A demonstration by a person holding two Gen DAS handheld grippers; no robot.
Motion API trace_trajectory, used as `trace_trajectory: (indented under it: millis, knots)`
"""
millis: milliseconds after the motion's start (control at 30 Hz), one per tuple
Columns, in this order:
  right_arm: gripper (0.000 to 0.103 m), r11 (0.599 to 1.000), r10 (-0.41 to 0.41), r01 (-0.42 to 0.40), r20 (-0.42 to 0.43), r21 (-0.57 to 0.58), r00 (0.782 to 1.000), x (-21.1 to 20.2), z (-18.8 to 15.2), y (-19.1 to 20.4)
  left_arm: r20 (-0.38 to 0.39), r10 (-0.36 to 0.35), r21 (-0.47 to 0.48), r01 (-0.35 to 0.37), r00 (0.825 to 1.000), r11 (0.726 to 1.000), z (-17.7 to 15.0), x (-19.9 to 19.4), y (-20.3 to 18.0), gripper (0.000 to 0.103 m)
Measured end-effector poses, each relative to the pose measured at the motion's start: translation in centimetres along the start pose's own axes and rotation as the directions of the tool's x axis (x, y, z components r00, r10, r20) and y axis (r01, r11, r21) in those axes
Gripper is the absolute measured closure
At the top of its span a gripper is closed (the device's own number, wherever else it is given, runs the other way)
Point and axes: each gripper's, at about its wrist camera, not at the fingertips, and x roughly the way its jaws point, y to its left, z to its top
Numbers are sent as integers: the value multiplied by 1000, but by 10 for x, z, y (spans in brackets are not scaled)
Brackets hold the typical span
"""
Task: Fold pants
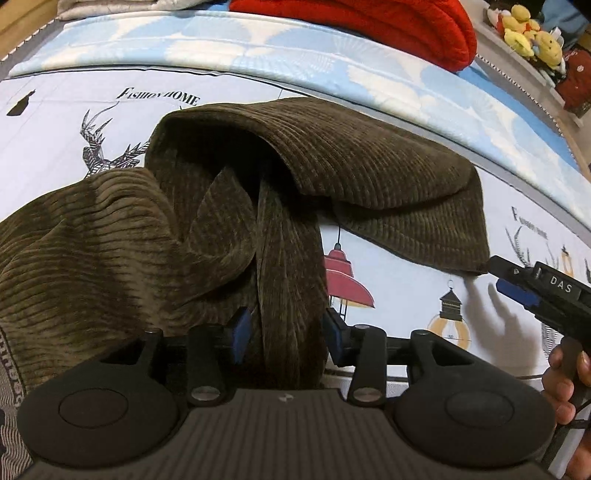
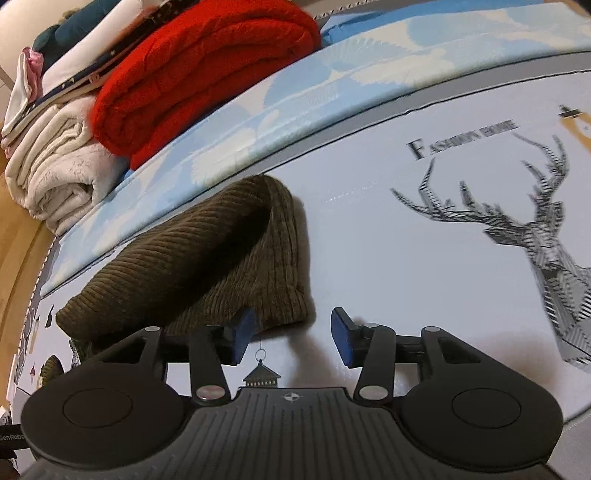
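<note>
Dark olive corduroy pants (image 1: 258,206) lie bunched and partly folded on a white printed bed sheet (image 1: 399,266). My left gripper (image 1: 286,332) stands wide with a thick fold of the pants between its blue pads (image 1: 240,328); the fabric fills the gap. My right gripper (image 2: 291,339) is open and empty just above the sheet, with the pants' folded end (image 2: 207,266) beside its left finger. The right gripper also shows in the left wrist view (image 1: 513,280), at the pants' right corner.
A light blue patterned mat (image 2: 295,96) runs along the far side of the sheet. A folded red blanket (image 2: 199,70) and white folded linens (image 2: 55,173) are stacked behind it. Yellow plush toys (image 1: 532,33) sit on a shelf at the far right.
</note>
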Motion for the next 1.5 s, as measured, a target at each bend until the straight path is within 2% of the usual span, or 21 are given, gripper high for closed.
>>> trace_trajectory:
  millis: [200, 300, 333, 433, 500, 567, 633, 767, 833, 900, 967, 1000, 1033, 1067, 1167, 1233, 1300, 1333, 1367, 1433, 1500]
  knots:
    - [55, 999, -2, 0, -38, -37, 999, 24, 5, 5, -8, 39, 7, -39, 999, 999, 2, 13, 0, 56]
    - [86, 997, -1, -3, -59, -72, 998, 30, 4, 9, -9, 41, 6, -41, 999, 999, 3, 16, 3, 62]
    - [90, 996, 10, -15, -61, -87, 998, 30, 4, 11, -7, 37, 11, -37, 999, 999, 3, 16, 4, 66]
    - [91, 990, 111, -116, -64, -76, 992, 17, 12, 17, -7, 27, 32, -27, 1000, 999, 3, 15, 6, 82]
    - [92, 973, 229, -230, -55, -17, 972, -2, 23, 20, -5, 12, 41, -12, 1000, 999, 3, 13, 7, 91]
    - [92, 920, 391, -389, -41, 39, 920, -28, 35, 24, 0, 1, 54, -1, 1000, 999, 3, 9, 7, 94]
    - [92, 840, 540, -540, 15, 62, 842, -64, 44, 28, 9, -15, 65, 15, 1000, 998, 3, 5, 7, 98]
    - [93, 688, 677, -709, 215, 155, 704, -129, 52, 6, 30, -109, 135, 104, 994, 985, 0, -11, -7, 100]
    - [94, 654, 639, -726, 359, 212, 681, -163, 53, -19, 29, -165, 224, 154, 986, 962, -7, -23, -24, 100]
    - [95, 609, 532, -734, 532, 300, 658, -197, 50, -59, 23, -199, 319, 181, 980, 930, -16, -32, -42, 100]
    - [95, 544, 376, -750, 690, 376, 618, -229, 41, -107, -7, -238, 388, 222, 971, 895, -26, -37, -54, 100]
    - [95, 538, 273, -741, 749, 402, 604, -244, 34, -131, -26, -246, 427, 233, 969, 874, -32, -38, -59, 100]
    - [95, 544, 136, -707, 783, 452, 606, -258, 25, -158, -55, -244, 481, 239, 968, 843, -39, -37, -65, 100]
    - [95, 520, 16, -670, 778, 531, 629, -265, 15, -182, -88, -240, 525, 249, 967, 814, -45, -35, -70, 100]
    - [91, 425, -268, -449, 582, 786, 768, -264, -13, -242, -196, -193, 651, 275, 961, 708, -70, -25, -84, 99]
    - [91, 344, -359, -330, 448, 879, 819, -256, -30, -272, -212, -160, 700, 264, 964, 663, -80, -21, -90, 98]
    - [91, 340, -381, -199, 328, 919, 864, -252, -31, -287, -209, -165, 704, 265, 964, 659, -80, -22, -91, 93]
    - [88, 371, -375, -147, 292, 917, 880, -252, -27, -290, -208, -180, 690, 275, 961, 669, -77, -23, -91, 91]
    - [84, 435, -358, -91, 265, 896, 895, -255, -20, -291, -205, -196, 677, 283, 959, 679, -74, -25, -90, 87]
    - [61, 616, -307, 33, 201, 787, 930, -254, 0, -281, -184, -227, 657, 291, 956, 695, -63, -28, -91, 83]
    - [49, 802, -244, 151, 87, 578, 966, -237, 15, -257, -169, -260, 638, 307, 951, 706, -57, -32, -96, 81]
